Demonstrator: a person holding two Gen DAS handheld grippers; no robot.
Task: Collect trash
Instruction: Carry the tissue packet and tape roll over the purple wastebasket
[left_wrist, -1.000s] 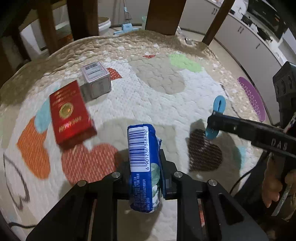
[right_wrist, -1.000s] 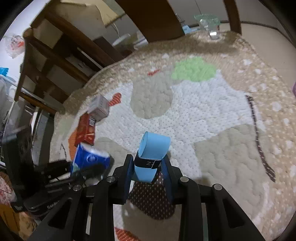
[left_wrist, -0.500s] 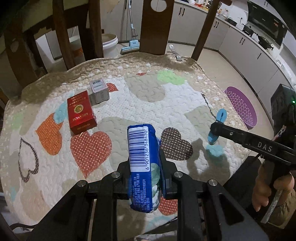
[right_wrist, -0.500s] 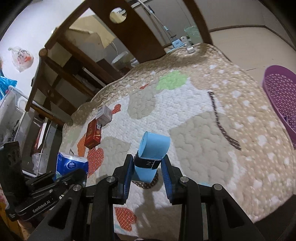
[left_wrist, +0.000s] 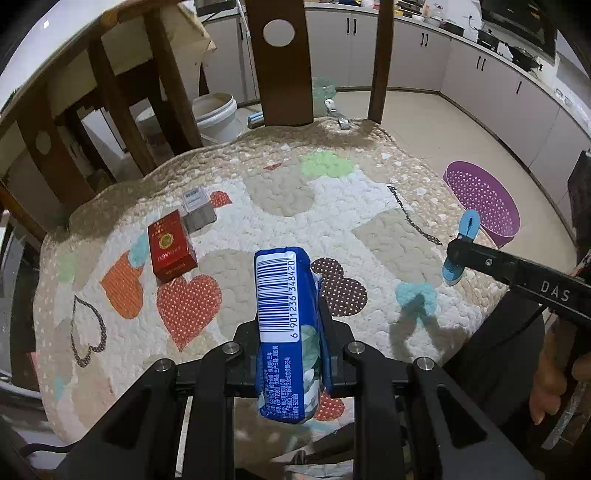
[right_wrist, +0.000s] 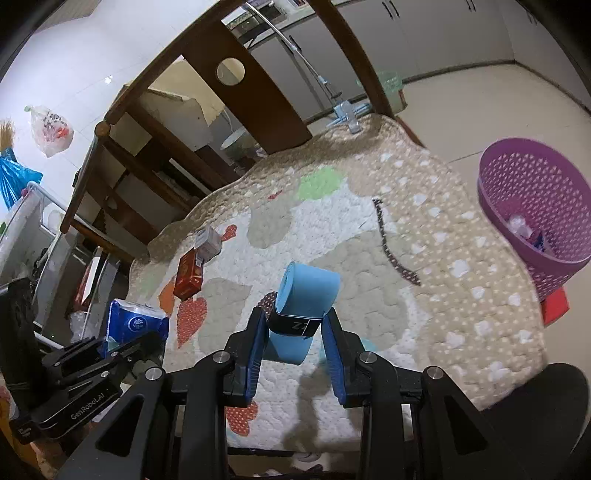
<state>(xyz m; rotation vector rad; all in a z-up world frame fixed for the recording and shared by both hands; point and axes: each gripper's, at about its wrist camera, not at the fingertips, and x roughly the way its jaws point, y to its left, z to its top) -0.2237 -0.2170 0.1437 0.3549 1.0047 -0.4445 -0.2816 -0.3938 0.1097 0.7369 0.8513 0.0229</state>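
My left gripper (left_wrist: 290, 325) is shut on a blue tissue pack (left_wrist: 286, 332) with a barcode, held upright above the near edge of the quilted table (left_wrist: 332, 206). My right gripper (right_wrist: 295, 328) is shut on a light blue roll with a black band (right_wrist: 304, 306); in the left wrist view that roll (left_wrist: 461, 245) shows at the right. In the right wrist view the tissue pack (right_wrist: 135, 323) shows at lower left. A red box (left_wrist: 170, 247) and a small grey box (left_wrist: 197, 208) lie on the table's left. A purple basket (right_wrist: 532, 218) stands on the floor right of the table.
Wooden chairs (left_wrist: 284, 62) stand behind the table. A white bucket (left_wrist: 216, 112) sits on the floor beyond. Kitchen cabinets (left_wrist: 480, 74) line the far wall. The purple basket (left_wrist: 484, 199) holds some scraps. A person's hand (left_wrist: 554, 380) grips the right tool's handle.
Both grippers have risen and drawn back from the table with their items held. More of the table, the chairs and the purple basket have come into view.
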